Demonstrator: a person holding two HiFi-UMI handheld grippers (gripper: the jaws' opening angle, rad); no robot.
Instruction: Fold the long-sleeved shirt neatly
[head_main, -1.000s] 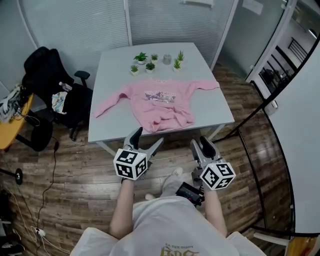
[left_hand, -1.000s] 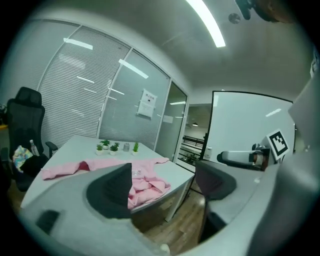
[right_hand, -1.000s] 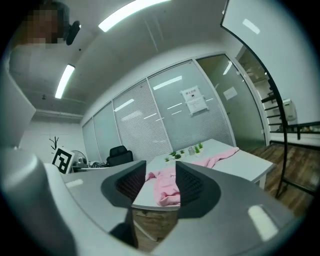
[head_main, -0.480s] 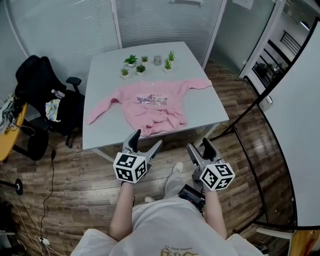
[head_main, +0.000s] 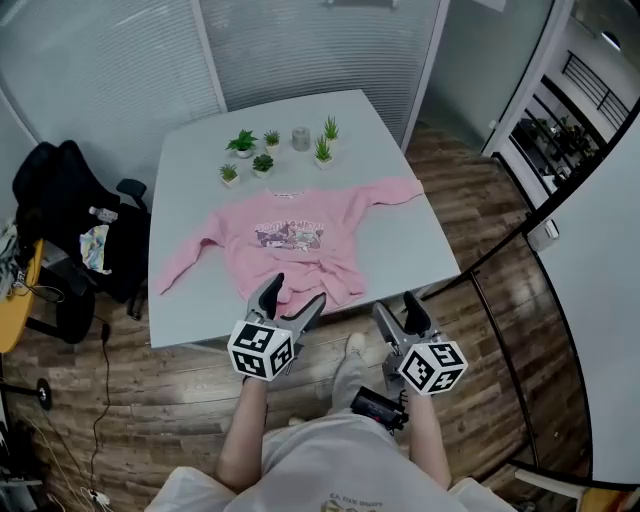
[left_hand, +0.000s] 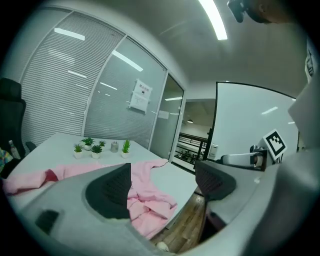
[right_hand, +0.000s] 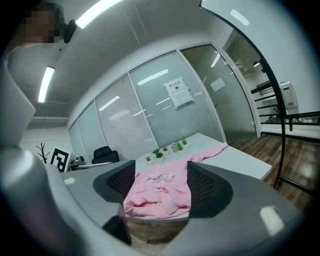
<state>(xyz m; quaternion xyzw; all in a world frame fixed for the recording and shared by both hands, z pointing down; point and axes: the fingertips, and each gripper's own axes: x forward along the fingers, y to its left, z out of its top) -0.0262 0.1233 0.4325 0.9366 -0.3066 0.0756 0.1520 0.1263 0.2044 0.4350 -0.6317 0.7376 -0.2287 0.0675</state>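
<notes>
1. While spread on the table (head_main: 420, 235), the long-sleeved shirt (head_main: 290, 235) is bunched at its near hem.
2. Left gripper (head_main: 297, 292) is held open and empty by the near table edge.
3. Right gripper (head_main: 397, 307) is likewise held empty, jaws wide apart.

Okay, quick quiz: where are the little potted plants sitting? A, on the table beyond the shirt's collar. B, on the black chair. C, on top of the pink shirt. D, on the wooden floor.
A: the potted plants stand in a cluster on the white table, on the far side of the pink shirt past its collar, apart from the fabric.
</notes>
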